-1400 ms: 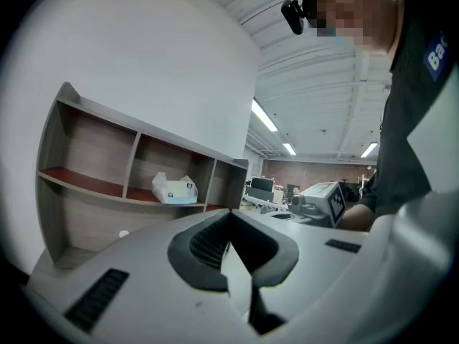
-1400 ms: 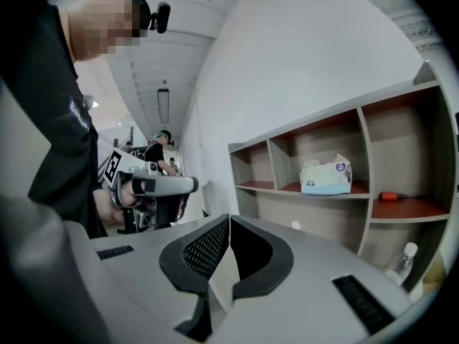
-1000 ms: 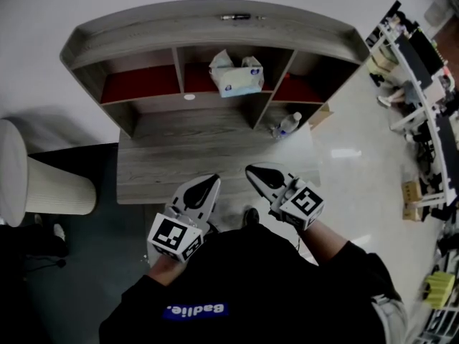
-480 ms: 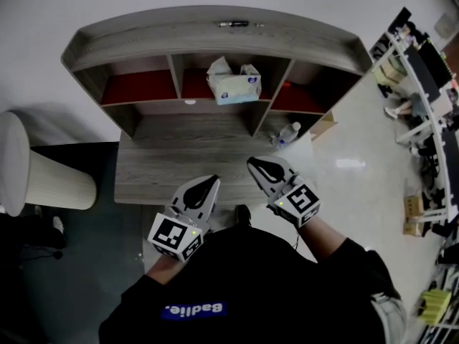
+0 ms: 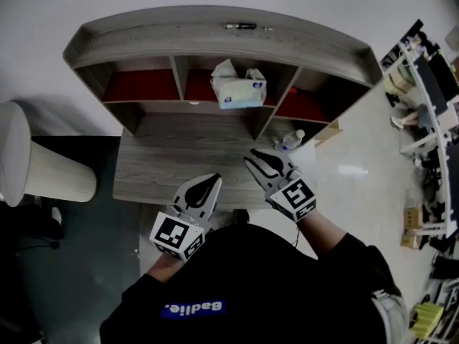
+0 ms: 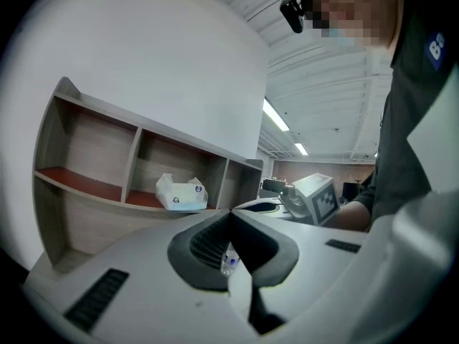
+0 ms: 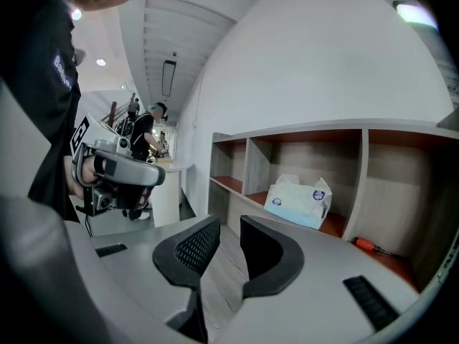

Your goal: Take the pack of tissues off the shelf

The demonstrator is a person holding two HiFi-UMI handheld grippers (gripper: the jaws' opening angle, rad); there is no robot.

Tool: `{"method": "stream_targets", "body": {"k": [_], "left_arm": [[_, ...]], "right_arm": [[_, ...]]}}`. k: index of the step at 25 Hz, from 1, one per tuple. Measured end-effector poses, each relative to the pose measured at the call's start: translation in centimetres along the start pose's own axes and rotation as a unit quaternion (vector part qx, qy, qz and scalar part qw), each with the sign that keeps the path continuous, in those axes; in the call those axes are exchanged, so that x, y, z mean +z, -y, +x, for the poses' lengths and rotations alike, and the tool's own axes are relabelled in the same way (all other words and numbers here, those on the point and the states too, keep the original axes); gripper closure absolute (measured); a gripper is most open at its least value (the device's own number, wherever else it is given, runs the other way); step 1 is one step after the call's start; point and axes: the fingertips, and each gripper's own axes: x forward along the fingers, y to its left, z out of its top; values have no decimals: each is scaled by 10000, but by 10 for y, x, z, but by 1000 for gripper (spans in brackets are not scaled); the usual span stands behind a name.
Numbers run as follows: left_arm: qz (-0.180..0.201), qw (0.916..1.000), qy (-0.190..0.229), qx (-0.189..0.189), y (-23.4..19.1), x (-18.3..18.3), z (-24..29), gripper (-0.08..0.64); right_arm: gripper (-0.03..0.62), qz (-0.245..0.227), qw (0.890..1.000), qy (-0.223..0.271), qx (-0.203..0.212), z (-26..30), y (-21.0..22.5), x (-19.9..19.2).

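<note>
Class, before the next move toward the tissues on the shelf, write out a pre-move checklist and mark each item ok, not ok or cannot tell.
1. The pack of tissues is in view, in the middle compartment of the shelf: ok.
2. The right gripper has its jaws apart; they have just been opening, with nothing between them: ok.
3. The left gripper is shut and holds nothing: ok.
4. The right gripper is at the pack: not ok; it is over the front of the desk, short of the shelf.
5. The jaws are wide enough for the pack: cannot tell.
</note>
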Motion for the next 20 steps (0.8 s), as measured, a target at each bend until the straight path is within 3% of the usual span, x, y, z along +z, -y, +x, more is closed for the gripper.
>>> {"method": "stream_targets", "body": {"k": [12, 20], "left_arm": [[-20, 9997, 41, 250, -20, 6, 11, 558], [-133, 9988, 83, 455, -31, 5, 4, 558]], "right_arm": [[415, -915, 9949, -430, -74, 51, 42, -3], [380, -2110, 9734, -814, -357, 89, 72, -6]]}}
